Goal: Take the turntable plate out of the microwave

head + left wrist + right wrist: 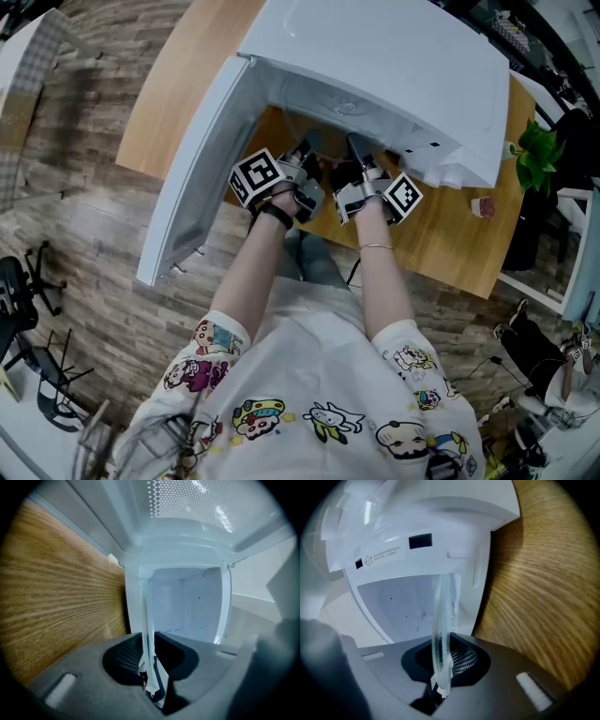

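Well, the turntable plate (440, 616) sits at the mouth of the microwave (394, 56): right gripper (440, 670) clenched on it, left gripper (149, 674) released.

Here's the grey right gripper (445, 665), clear glass turntable plate (440, 616) between its jaws; ahead, the white microwave (393, 573), dark-speckled inside; to its right, a honey-brown wood-grain table (534, 597).

Clear turntable plate (441, 620), edge-on, before open microwave (394, 56)

Arms (246, 277) are stretched toward 12 o'clock. The right gripper (357, 147) is pinched on the plate (440, 616); the left gripper (306, 147) is held open.
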A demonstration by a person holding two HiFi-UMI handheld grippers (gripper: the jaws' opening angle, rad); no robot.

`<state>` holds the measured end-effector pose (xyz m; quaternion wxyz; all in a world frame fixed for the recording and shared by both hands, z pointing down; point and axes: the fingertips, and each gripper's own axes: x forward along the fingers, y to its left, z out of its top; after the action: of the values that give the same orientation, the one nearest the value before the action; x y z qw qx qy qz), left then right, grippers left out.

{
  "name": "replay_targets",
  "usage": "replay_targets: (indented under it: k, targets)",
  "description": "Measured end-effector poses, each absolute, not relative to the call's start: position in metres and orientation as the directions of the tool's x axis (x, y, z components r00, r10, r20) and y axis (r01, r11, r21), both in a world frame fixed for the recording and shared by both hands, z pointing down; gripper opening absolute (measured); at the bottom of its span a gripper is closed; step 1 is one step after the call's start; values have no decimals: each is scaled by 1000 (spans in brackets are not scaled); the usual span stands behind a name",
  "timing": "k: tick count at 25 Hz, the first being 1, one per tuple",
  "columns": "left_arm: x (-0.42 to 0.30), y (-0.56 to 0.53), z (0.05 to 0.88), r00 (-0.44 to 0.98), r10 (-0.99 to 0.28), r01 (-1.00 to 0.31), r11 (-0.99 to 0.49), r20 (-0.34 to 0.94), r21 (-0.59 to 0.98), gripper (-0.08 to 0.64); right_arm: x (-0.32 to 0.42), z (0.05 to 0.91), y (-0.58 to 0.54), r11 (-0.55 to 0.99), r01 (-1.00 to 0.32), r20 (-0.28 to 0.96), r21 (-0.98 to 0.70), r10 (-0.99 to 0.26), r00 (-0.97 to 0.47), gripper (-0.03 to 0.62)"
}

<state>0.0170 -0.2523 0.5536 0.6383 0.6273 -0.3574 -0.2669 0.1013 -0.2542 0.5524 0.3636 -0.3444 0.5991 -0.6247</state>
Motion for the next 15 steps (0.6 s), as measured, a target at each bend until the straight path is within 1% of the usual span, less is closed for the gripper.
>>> replay_targets:
  k: [3,9,15]
  targets:
    - [18,-254,554,599,-790,-119,76,133,990,37,100,550,-248,-6,41,-15,-999,-859,-512,37]
    - [19,-248,547,575,-812,-93,57,101,994,29,101,544,-242,-2,57,-29,-998,-847,-530,40]
    - [15,-238,541,556,-826,-95,47,92,994,25,98,543,-232,-10,83,-36,-996,-841,-540,40]
